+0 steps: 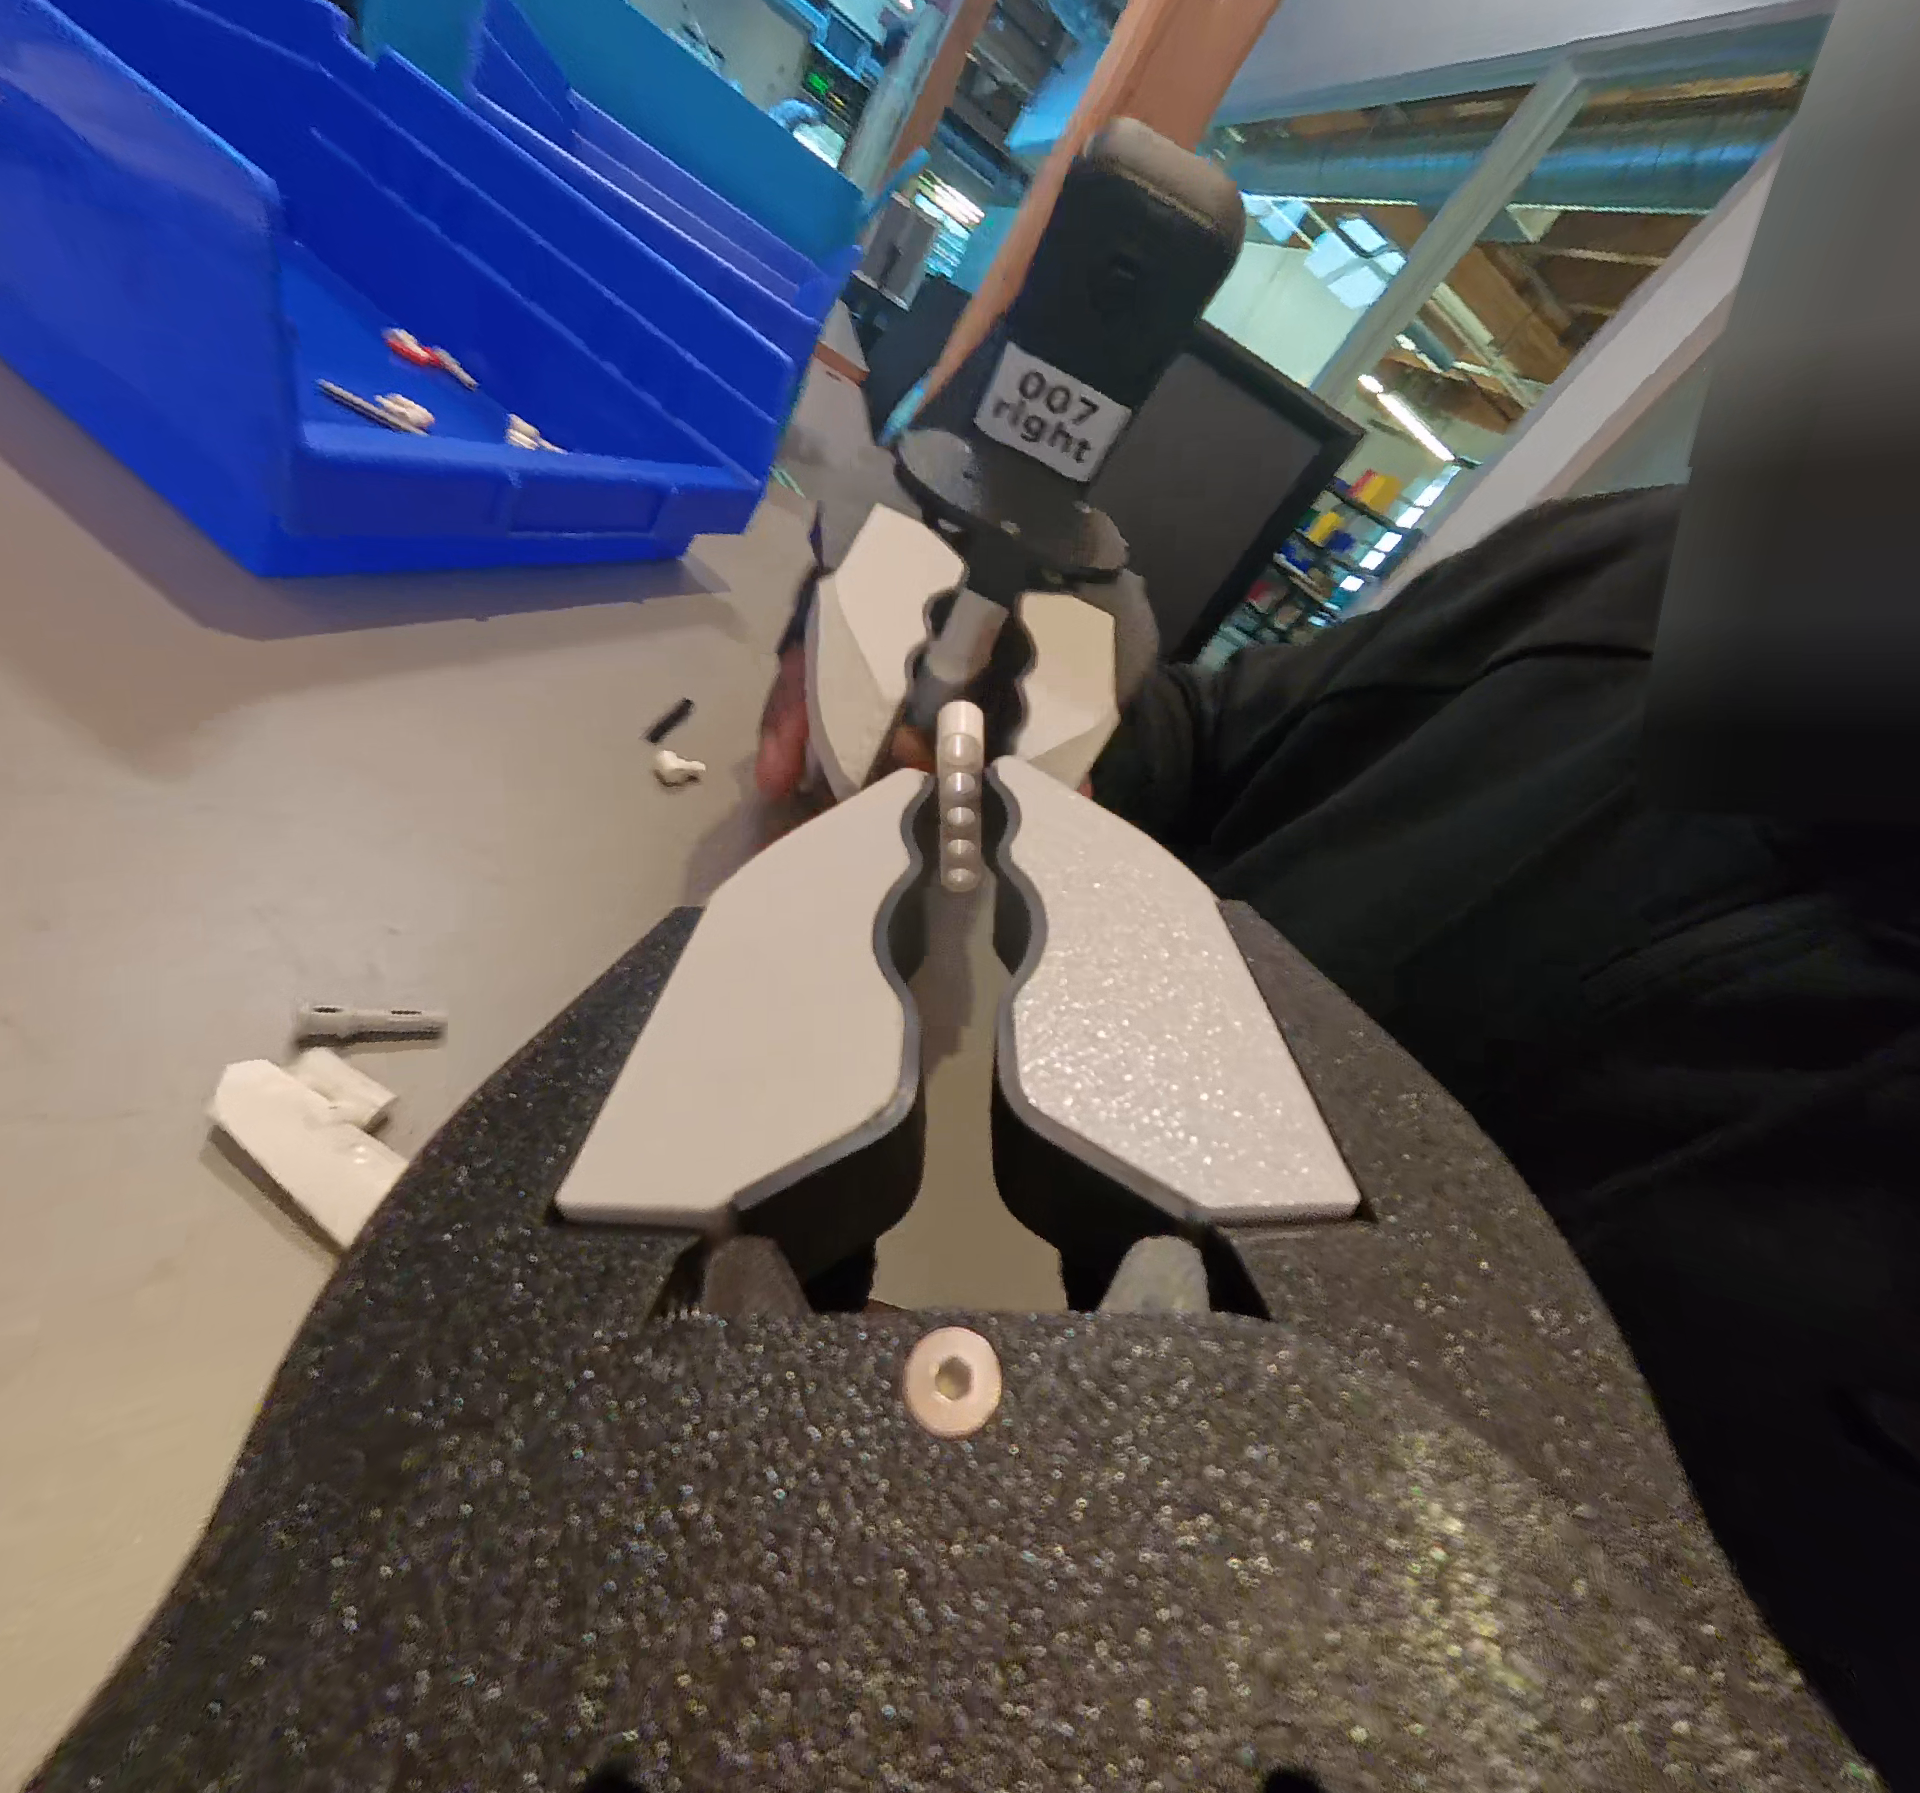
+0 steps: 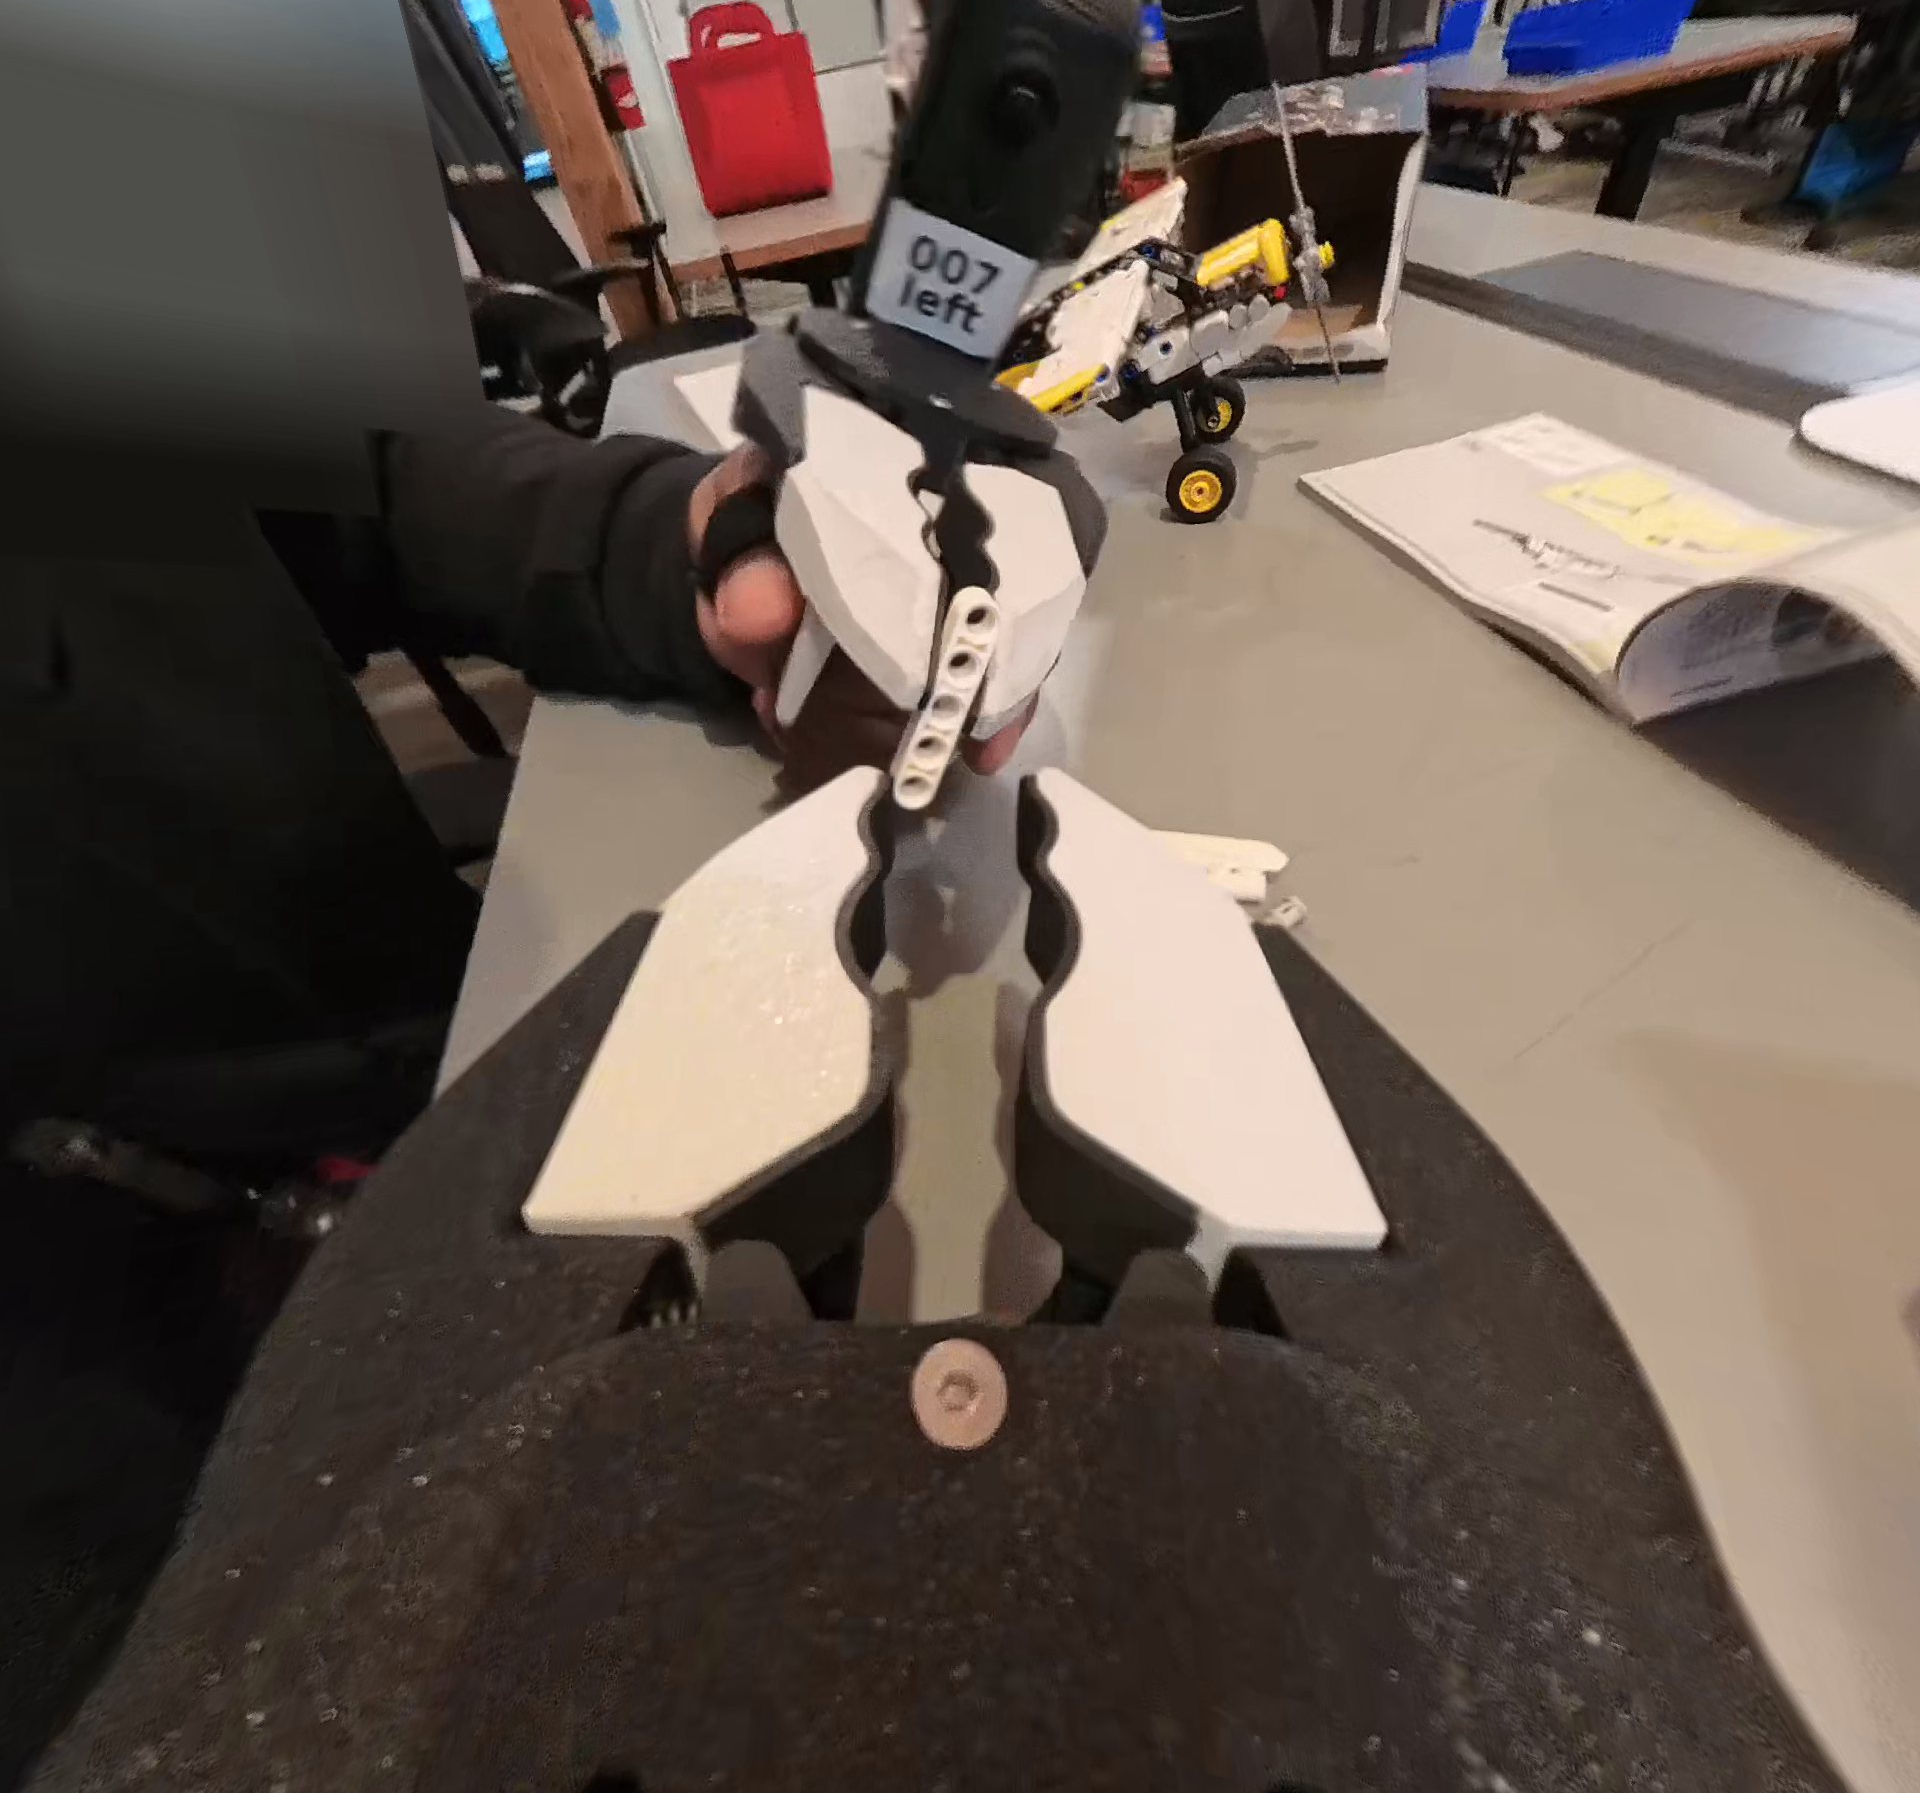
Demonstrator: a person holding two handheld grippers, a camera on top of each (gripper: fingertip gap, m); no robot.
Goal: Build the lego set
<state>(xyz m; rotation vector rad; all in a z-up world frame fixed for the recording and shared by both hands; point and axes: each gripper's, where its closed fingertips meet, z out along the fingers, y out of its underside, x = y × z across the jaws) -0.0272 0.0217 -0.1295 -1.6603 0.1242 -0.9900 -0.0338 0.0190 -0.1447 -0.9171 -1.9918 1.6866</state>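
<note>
Your left gripper [image 1: 958,798] is clamped on a white beam with a row of round holes [image 1: 957,787], its two grey pads pressed against the beam's flat sides. Seen from the opposing camera, the beam [image 2: 943,704] juts out past the left gripper's [image 2: 961,642] tips, its long axis running along the fingers and slanting down toward you, with the free end nearest the right gripper.

Your right gripper [image 2: 951,798] faces it nose to nose with its jaws partly apart and nothing pressed between them; the beam's free end sits just at the mouth, close against the near-side pad [image 2: 831,839] and clear of the other. Whether it touches that pad is hard to tell. In the left wrist view a grey rod-like part appears between the right gripper's [image 1: 961,673] fingers, but blur hides what it is.

Your hands [image 2: 748,590] hold both tools above a grey table [image 2: 1455,808]. Loose small white pieces [image 1: 301,1120] and a grey pin [image 1: 369,1024] lie to the left, beyond them a blue bin [image 1: 364,393] with a few small parts. Across the table stand a yellow-and-white wheeled brick model [image 2: 1164,320], a cardboard box [image 2: 1340,216] and an open instruction booklet [image 2: 1621,559].
</note>
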